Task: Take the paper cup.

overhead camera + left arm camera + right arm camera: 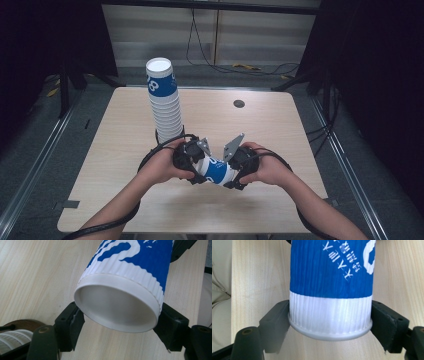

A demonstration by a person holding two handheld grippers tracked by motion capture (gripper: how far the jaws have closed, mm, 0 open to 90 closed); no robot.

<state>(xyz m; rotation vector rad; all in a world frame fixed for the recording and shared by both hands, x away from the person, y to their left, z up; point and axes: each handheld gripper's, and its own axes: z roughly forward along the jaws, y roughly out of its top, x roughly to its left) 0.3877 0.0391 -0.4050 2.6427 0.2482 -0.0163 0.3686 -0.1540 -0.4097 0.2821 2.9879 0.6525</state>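
Between your two grippers, a blue-and-white ribbed paper cup point(216, 170) lies tilted above the pale wooden worktop point(260, 125). The left gripper point(192, 159) has its jaws closed on one end, pads pressing each side just behind the rolled rim. The right gripper point(235, 165) clamps the opposite end in the same way. Beyond the jaws, a tall leaning stack of matching paper cups point(164, 102) stands on the worktop. Risk: squeezing harder may crush the thin wall; uneven pulling may let one end slip free; a backward swing could topple the stack.
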